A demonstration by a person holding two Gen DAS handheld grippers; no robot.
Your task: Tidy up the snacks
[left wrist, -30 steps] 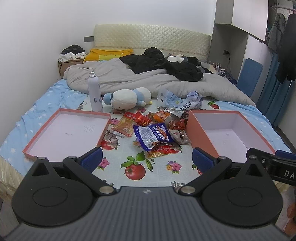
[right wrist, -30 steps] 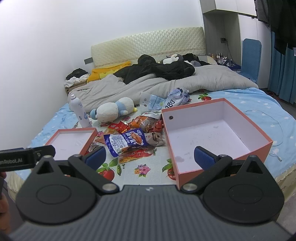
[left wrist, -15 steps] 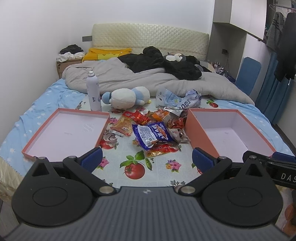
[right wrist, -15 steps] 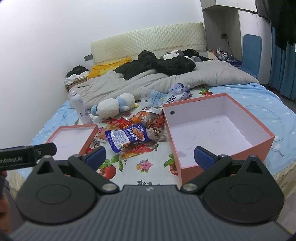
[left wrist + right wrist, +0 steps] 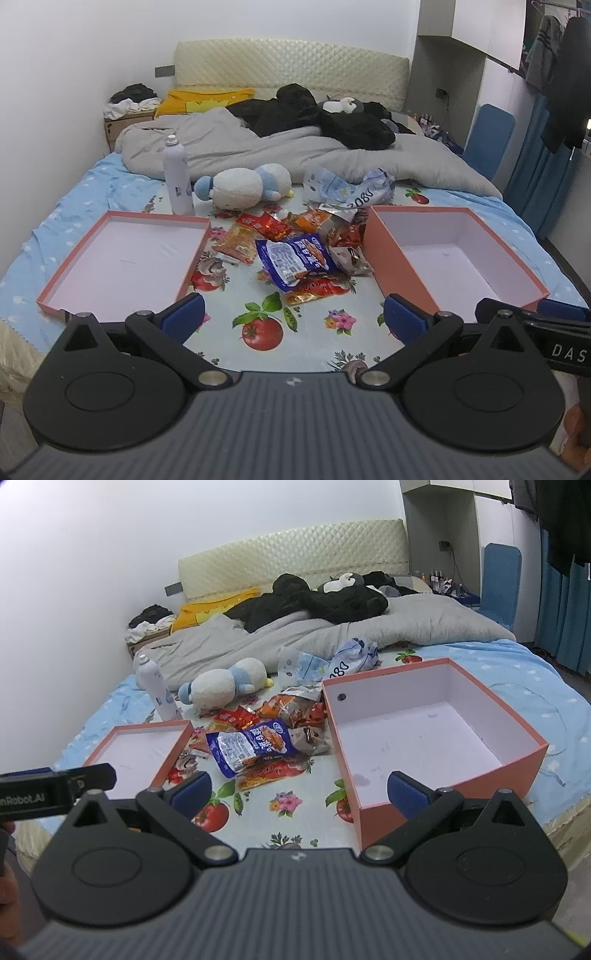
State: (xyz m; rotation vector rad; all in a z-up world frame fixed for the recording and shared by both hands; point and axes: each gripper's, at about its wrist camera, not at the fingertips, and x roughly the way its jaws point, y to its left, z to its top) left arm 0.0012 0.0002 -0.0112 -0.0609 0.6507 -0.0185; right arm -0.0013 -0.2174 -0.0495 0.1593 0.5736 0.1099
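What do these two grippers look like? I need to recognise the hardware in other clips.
Both match: the left gripper and right gripper have a ribbed dark grey body, two black teardrop-shaped linkage plates with silver pivot pins, and blue ribbed fingers. Each one's black side bar carries white lettering, partly cut off. No cables or sleeves are visible.

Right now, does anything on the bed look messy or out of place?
Yes. The snacks lie in a loose, overlapping heap between the lid and the box, none inside either. A spray can and plush toy sit among them.
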